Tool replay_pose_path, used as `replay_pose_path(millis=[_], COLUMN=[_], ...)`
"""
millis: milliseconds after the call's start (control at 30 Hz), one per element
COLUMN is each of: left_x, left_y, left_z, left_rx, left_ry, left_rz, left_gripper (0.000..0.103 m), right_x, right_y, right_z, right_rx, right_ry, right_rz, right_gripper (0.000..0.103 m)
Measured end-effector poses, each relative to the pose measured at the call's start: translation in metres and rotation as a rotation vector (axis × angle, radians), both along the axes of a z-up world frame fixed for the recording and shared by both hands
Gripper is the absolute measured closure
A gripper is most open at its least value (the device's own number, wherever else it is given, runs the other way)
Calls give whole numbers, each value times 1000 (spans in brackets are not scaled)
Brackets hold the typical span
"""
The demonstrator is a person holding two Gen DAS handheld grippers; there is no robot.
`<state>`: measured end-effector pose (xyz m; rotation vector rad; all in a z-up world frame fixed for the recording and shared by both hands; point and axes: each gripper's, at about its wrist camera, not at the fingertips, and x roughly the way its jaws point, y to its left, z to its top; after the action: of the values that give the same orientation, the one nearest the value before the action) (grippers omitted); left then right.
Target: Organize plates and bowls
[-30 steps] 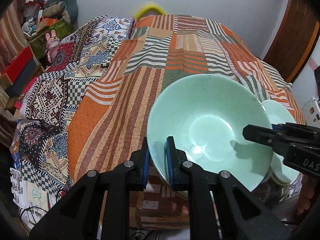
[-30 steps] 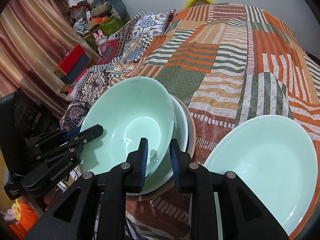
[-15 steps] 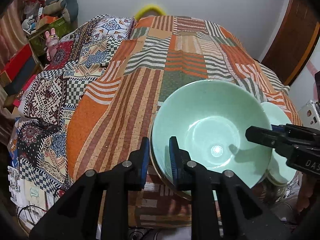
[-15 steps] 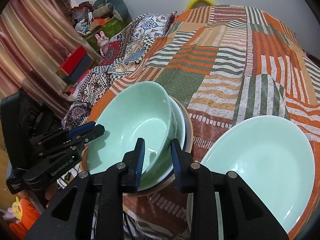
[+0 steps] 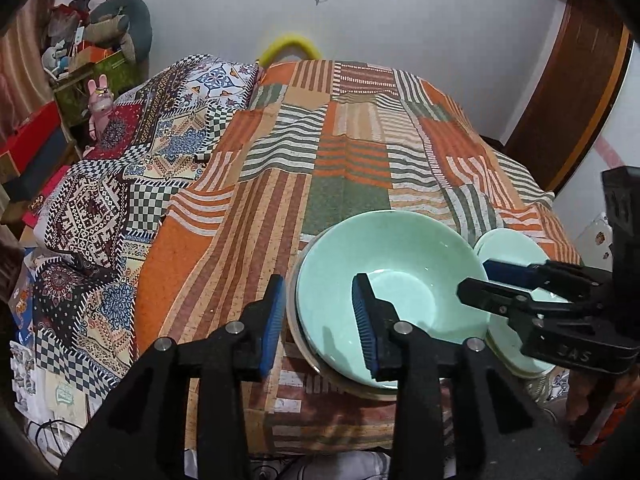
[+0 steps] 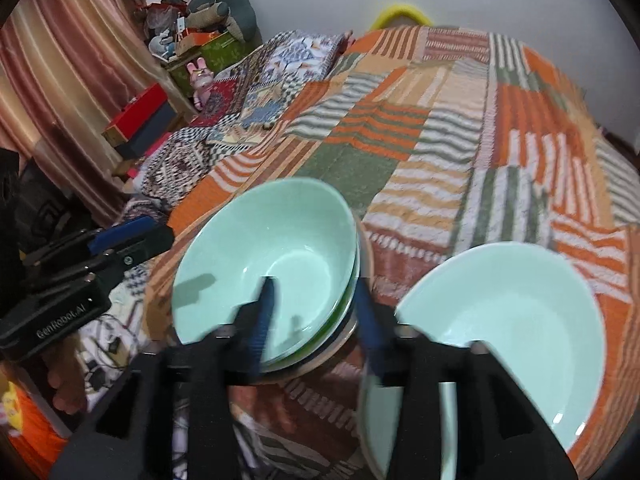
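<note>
A glossy, pale mint-green round bowl [image 5: 394, 280] is seen directly ahead of the left gripper [image 5: 320, 314], nested on a stack of shallower dishes at the near edge of a bed covered by a patchwork cloth [image 5: 352, 160] of orange, green and cream stripes. The left gripper's black jaws, faced with ribbed blue pads, are opening; the bowl's near rim stands between them, one finger outside the wall and one inside, and the pads are not pressed on it. The right gripper [image 6: 316, 320] is reached in from the bowl's other side, its jaws likewise opening astride the rim, though motion blur in the right wrist view makes contact hard to judge; a gap appears on both sides. A second smooth mint-green dish [image 6: 516, 328], wide and shallow, lies just to the right of the right gripper, beside the stack. Past the left gripper's far left, a darker geometric-patterned quilt [image 5: 120, 200] is draped.
</note>
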<state>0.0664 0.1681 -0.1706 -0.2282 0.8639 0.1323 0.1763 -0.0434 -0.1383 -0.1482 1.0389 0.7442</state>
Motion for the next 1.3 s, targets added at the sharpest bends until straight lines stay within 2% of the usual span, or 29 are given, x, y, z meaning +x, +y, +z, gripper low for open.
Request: replay_pose_path(millis=[200, 267, 333, 600, 700, 867, 1167, 1200, 1267, 1300], left_x=[-6, -7, -8, -1, 1, 5, 15, 16, 17, 17], left_y=[3, 4, 5, 19, 21, 23, 19, 19, 16, 15], left_z=[12, 15, 13, -31, -43, -56, -68, -68, -68, -67], left_rx=[0, 2, 2, -101, -117, -179, -221, -219, -209, -207], left_ry=[-35, -47, -48, 72, 98, 116, 136, 136, 134, 132], left_rz=[7, 11, 17, 33, 35, 29, 6, 5, 2, -3], left_gripper=[68, 58, 56, 56, 56, 56, 56, 57, 61, 63], right_x=[4, 6, 10, 19, 21, 24, 25, 25, 25, 26], right_y=[-9, -10, -11, -9, -7, -3, 5, 5, 6, 6], right_z=[11, 11, 10, -11, -16, -25, -38, -38, -40, -41], right_rx=[30, 39, 43, 20, 15, 11, -5, -3, 2, 2], right_ry=[-26, -22, -15, 52, 69, 92, 129, 130, 135, 139], right_rz=[-18, -29, -43, -61, -59, -56, -24, -23, -23, -23], right_gripper=[55, 55, 55, 55, 55, 55, 55, 57, 67, 67])
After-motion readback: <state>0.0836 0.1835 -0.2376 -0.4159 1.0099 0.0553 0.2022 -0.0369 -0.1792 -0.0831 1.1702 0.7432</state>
